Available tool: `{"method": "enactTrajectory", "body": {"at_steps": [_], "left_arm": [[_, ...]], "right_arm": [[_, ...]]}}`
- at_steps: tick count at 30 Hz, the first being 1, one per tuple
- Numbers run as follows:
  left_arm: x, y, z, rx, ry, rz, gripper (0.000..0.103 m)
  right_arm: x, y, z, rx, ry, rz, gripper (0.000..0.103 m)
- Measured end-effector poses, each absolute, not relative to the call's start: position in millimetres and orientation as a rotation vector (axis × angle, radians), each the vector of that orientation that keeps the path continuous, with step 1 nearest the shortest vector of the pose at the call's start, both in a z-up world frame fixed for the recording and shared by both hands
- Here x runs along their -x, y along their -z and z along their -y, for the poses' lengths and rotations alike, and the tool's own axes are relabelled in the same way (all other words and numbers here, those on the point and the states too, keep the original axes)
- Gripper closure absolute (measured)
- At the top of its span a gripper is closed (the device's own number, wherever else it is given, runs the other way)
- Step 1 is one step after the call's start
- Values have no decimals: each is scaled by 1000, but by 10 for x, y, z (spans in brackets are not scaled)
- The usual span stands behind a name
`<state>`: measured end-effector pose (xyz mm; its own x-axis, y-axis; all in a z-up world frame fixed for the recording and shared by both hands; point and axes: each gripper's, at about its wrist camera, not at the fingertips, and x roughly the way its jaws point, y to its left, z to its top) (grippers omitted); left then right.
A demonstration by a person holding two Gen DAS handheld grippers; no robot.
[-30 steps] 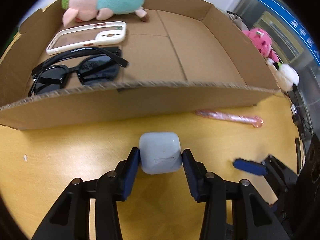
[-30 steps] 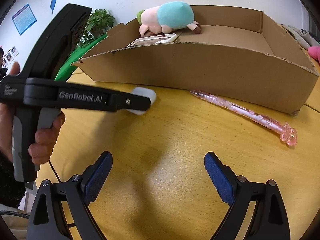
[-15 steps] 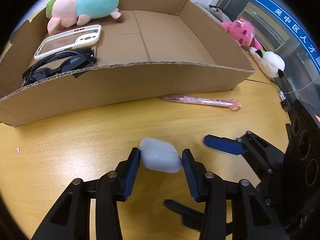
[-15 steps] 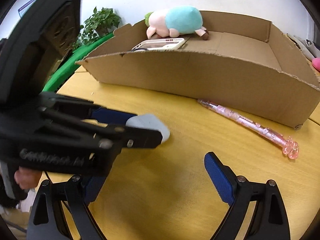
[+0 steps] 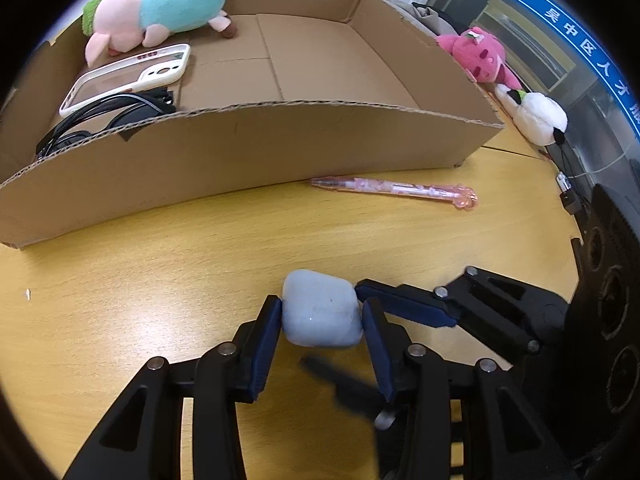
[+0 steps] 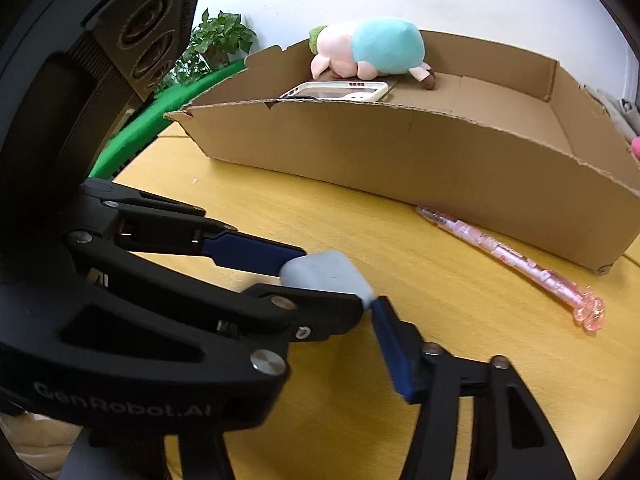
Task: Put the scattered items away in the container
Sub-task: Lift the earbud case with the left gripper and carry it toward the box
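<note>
Earbud case: small, pale blue-white, rounded plastic earbud case (image 5: 320, 314), held above the yellow wooden tabletop (image 5: 120, 280), in front of the box's near wall.
Left gripper (image 5: 322, 320): its blue-padded fingers (image 5: 266, 334) are clamped on the case's two sides.
Right gripper (image 6: 372, 300): its fingers have just been closing; one blue pad (image 6: 394, 350) sits at the case's right corner and seems to touch it, the other is hidden behind the left gripper, so I cannot tell if it grips.
Nearer hand: both meet at the case; judged a handover or a shared hold.
Box: wide, shallow brown cardboard box (image 5: 280, 148) lies beyond the fingers, its open top higher than the case.
Pen: pink translucent pen (image 5: 394, 190) lies along the near wall's foot, nearer the right gripper, long axis parallel to the wall.
</note>
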<state>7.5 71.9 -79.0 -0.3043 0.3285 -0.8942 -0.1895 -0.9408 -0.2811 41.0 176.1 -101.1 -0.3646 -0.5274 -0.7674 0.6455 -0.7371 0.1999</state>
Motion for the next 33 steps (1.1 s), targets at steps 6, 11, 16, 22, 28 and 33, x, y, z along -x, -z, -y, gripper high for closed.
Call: {"method": "enactTrajectory", "body": {"at_steps": [6,11,16,22,28,33], "left_arm": [[-89,780,-698,1610,-2317,163,63],[-105,770,-680,1601,-2318,172,64],[-116,792,-639,1593,-2309,190,64],[-135,876,-576,1610,-2284,221,64],[-136,912,-563,1604,-2251,238,64],[-143,923,-599,1607,-2241,219,65]], "right_arm": [[-449,991,-1767,-1099,2136,-199,63],[-477,961,-1759,-1076,2135,-202,67],[-467,974,-1752,-1079,2133,-190,65],[-461,1017,-1786,-1103,2143,-166,37],[-418,1056,-1799,-1132,2117,-120,35],[-425,1070,-1708,-1124,2125,-141,34]]}}
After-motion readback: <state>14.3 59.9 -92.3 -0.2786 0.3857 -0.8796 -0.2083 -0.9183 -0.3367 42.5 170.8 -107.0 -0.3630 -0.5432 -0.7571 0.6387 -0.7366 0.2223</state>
